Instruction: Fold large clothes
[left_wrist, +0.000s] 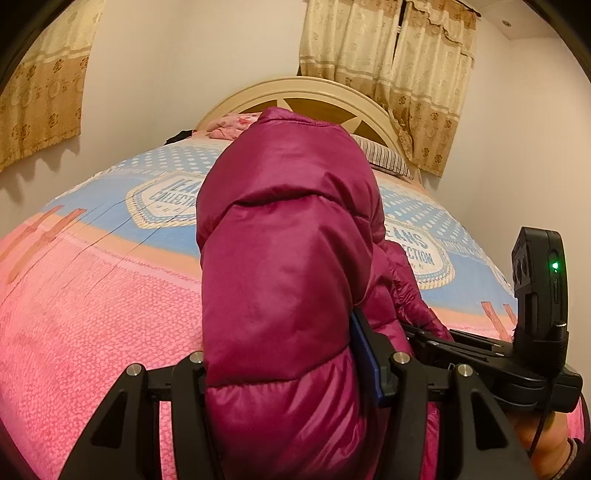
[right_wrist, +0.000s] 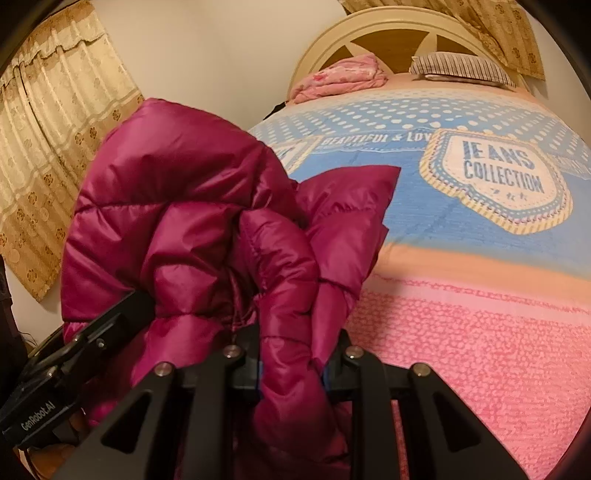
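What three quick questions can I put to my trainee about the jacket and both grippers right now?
1. True or false: the magenta puffer jacket lies flat and spread out on the bedspread.
2. Which gripper is shut on the jacket? A) left only B) right only C) both
3. Fill in: near the headboard, a striped pillow lies on one side and a crumpled ____ cloth on the other.

Key
1. False: it is bunched up and held above the bed.
2. C: the left gripper and the right gripper each have jacket fabric pinched between their fingers.
3. pink
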